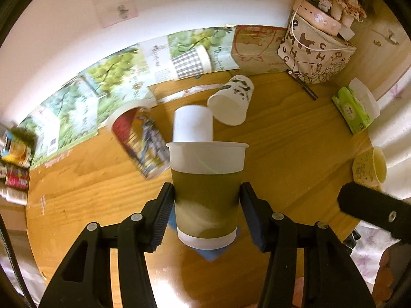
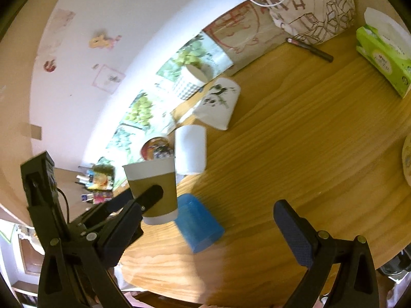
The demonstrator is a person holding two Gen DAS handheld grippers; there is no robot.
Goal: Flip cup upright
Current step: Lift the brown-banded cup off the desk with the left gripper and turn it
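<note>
A brown paper cup (image 1: pixel 206 192) with a white rim stands upright between the fingers of my left gripper (image 1: pixel 206 213), which is shut on its sleeve and holds it just above the round wooden table (image 1: pixel 282 154). The same cup (image 2: pixel 151 187) shows in the right wrist view, rim up, held by the left gripper. A blue cup (image 2: pixel 199 224) lies on its side under it. My right gripper (image 2: pixel 203 233) is open and empty near the table's front edge, to the right of the held cup.
A plain white cup (image 1: pixel 193 123) stands upside down behind the held cup. A white cup with ink drawing (image 1: pixel 231 100), a colourful printed cup (image 1: pixel 140 141), a checked cup (image 1: pixel 191 60) and a yellow cup (image 1: pixel 371 168) lie on their sides. A tissue pack (image 1: pixel 353 109), pen (image 1: pixel 301 83) and printed bag (image 1: pixel 314 51) sit at the back right.
</note>
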